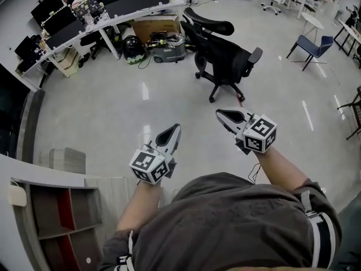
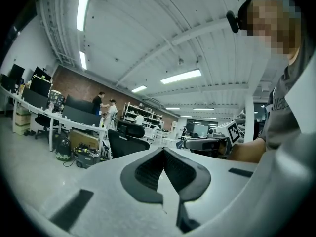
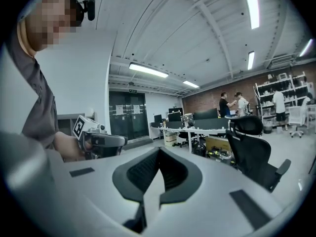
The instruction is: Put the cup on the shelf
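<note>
The 2 grippers are held level over the bare floor (image 1: 113,112), apparently carrying nothing. On the left gripper (image 1: 175,127) and the right gripper (image 1: 220,113) the fingers are closed together, empty. No cup is identified with certainty. A pale object (image 1: 17,195) on the shelf (image 1: 53,230), well apart from both, may be it.

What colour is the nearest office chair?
The office chair is black, clearest in the head view.

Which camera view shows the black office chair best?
The head view: the whole black office chair shows from above, down to its wheeled base. The right gripper view shows only its upper part. The left gripper view shows it small, base hidden.
</note>
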Demonstrator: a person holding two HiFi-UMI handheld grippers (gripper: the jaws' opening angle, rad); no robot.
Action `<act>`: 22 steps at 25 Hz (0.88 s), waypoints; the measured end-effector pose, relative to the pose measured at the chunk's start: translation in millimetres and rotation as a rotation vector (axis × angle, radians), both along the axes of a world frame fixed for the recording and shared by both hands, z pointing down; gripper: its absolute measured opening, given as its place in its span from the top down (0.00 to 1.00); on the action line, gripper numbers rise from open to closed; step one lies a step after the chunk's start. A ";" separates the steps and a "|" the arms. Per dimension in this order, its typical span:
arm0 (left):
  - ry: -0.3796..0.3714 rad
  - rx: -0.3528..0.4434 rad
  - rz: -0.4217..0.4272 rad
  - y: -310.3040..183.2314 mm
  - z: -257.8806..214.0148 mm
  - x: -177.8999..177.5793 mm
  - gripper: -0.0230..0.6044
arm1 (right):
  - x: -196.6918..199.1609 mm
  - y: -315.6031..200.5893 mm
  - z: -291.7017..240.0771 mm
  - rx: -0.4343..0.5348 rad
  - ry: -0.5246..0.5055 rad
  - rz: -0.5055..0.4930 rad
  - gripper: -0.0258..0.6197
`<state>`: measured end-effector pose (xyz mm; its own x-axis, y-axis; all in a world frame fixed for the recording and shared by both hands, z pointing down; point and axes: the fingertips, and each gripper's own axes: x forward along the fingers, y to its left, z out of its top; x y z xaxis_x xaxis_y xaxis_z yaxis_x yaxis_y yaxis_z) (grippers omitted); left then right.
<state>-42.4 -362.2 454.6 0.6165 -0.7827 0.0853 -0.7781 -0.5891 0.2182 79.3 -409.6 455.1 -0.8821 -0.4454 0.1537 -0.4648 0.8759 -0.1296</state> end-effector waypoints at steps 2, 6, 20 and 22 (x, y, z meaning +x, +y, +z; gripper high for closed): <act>0.005 -0.002 -0.001 -1.2 -1.4 -0.3 0.96 | -1.4 -1.5 -2.9 0.010 0.000 -0.006 0.97; 0.003 0.008 0.000 -2.8 -4.9 -1.6 0.96 | -4.7 -4.9 -6.8 0.021 -0.003 -0.012 0.97; 0.015 0.020 -0.015 -4.2 -10.4 -14.7 0.96 | -20.0 -6.1 -12.5 0.051 0.020 -0.042 0.98; 0.014 0.018 -0.016 -4.4 -10.2 -16.1 0.96 | -21.1 -6.9 -13.5 0.053 0.021 -0.043 0.98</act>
